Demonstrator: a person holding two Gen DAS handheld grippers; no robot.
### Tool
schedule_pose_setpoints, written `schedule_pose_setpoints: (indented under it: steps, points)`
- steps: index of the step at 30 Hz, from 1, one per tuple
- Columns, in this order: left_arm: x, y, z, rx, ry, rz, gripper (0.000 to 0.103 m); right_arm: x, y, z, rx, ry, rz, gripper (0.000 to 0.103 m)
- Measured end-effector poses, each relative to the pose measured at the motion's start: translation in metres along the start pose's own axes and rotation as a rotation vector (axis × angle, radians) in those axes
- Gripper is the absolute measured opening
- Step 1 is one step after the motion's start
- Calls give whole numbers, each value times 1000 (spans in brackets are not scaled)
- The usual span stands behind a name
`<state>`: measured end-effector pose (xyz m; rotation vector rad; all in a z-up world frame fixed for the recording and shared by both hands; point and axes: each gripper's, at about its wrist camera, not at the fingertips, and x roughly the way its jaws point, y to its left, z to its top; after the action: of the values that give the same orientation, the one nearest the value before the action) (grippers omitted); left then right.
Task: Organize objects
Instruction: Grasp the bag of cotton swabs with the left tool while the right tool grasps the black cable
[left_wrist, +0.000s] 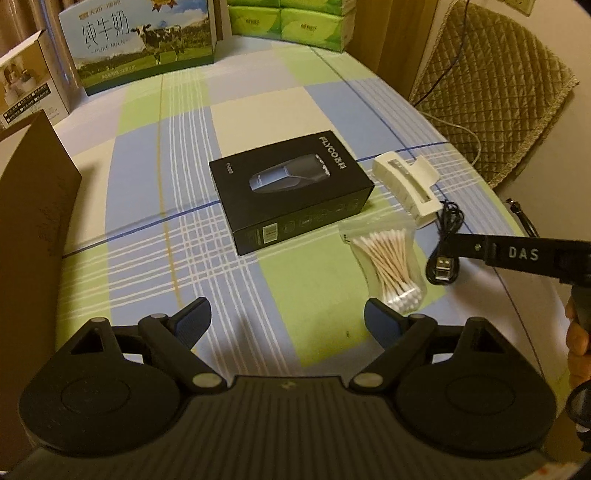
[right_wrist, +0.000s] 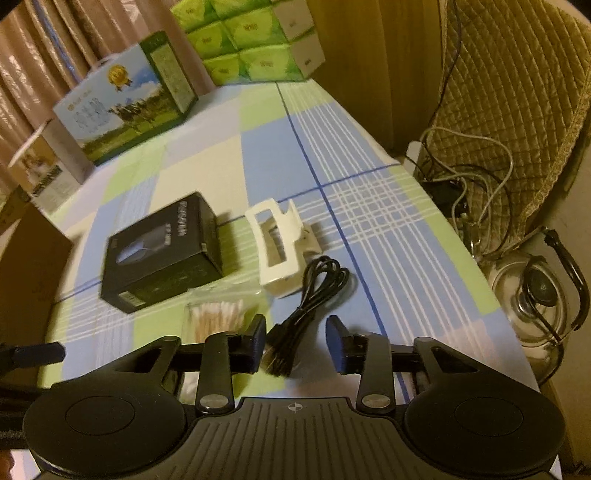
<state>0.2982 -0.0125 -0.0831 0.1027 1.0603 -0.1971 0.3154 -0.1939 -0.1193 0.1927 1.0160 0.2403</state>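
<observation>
A black shaver box (left_wrist: 291, 190) (right_wrist: 162, 253) lies mid-table. Right of it lie a white hair claw clip (left_wrist: 406, 184) (right_wrist: 282, 247), a clear bag of cotton swabs (left_wrist: 388, 262) (right_wrist: 216, 315) and a coiled black USB cable (left_wrist: 441, 254) (right_wrist: 310, 291). My left gripper (left_wrist: 286, 319) is open and empty, above the cloth in front of the box. My right gripper (right_wrist: 296, 341) is open, its jaws either side of the cable's plug end, not closed on it. The right gripper's finger (left_wrist: 517, 253) reaches in from the right in the left wrist view.
The table has a checked blue-green cloth (left_wrist: 166, 206). A brown cardboard box (left_wrist: 33, 221) stands at the left. A milk carton (left_wrist: 140, 40), a small white box (left_wrist: 29, 85) and green tissue packs (left_wrist: 291, 20) line the back. A kettle (right_wrist: 535, 302) and quilted chair (right_wrist: 517, 110) are on the right.
</observation>
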Motion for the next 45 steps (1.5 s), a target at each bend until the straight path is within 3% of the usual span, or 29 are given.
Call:
schedule_pose_setpoints:
  steps: [8, 14, 20, 26, 28, 32, 35, 39, 45]
  points:
    - [18, -8, 9, 5, 25, -10, 88, 17, -5, 3, -15, 14, 26, 32]
    - [30, -24, 18, 17, 37, -65, 87, 9, -19, 2, -46, 39, 21, 18]
    - [44, -45, 27, 36, 46, -124, 86, -3, -41, -2, -53, 43, 17, 17]
    - [65, -58, 32, 43, 68, -137, 74, -3, -43, -3, -108, 17, -4, 17]
    - [70, -61, 33, 47, 72, -135, 66, 0, -40, -4, -139, 1, -14, 17]
    - [73, -67, 33, 84, 48, -102, 62, 5, -28, -7, -255, -21, -56, 17]
    - [70, -70, 29, 127, 33, -77, 48, 7, -22, -12, -316, -21, -82, 16]
    - [64, -65, 24, 127, 42, -80, 33, 3, -21, -20, -345, -11, -72, 14]
    - [51, -50, 4, 89, 51, -75, 28, -12, -19, -42, -387, 10, -18, 13]
